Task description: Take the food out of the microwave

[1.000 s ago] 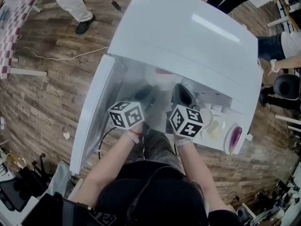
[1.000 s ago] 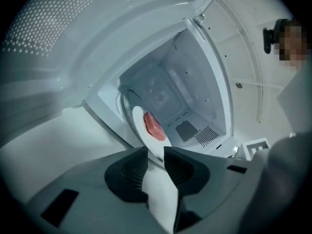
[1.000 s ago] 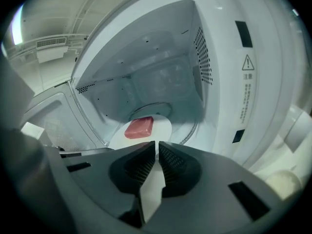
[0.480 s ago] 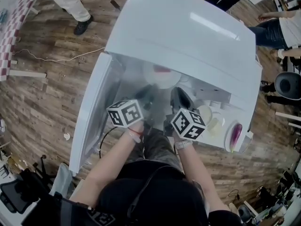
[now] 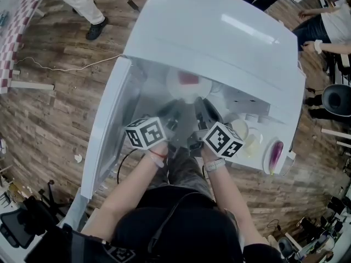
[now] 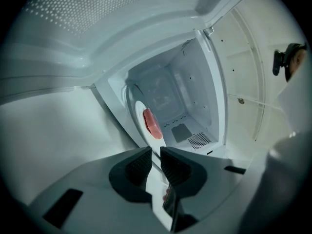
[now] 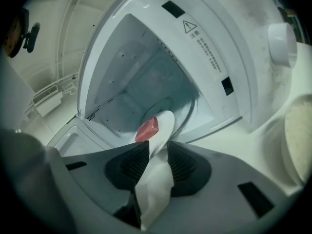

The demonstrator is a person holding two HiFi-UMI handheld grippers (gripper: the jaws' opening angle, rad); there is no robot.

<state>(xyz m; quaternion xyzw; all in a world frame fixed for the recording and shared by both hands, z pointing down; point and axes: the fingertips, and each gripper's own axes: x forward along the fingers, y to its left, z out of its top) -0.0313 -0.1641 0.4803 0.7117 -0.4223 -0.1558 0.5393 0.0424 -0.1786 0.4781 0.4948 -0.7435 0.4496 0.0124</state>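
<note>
- Microwave (image 5: 214, 37) mouth faces the person. Its door (image 5: 107, 130) is swung wide on the left and walls off that side.
- The middle of the mouth is taken. The plate (image 5: 189, 85) sits on the cavity floor, with the left tongs (image 6: 155, 162) and right tongs (image 7: 157, 162) side by side at its near rim.
- Left jaws have just been closing on the rim. Right jaws have just been opening, rim between them.
- Clear room above the plate to the cavity ceiling, and behind it to the back wall.
- Right of the mouth: panel knob (image 7: 282, 43), then a bowl (image 7: 298, 135) on the desk (image 7: 248, 145) near the right tongs. Tight for a sideways move.
</note>
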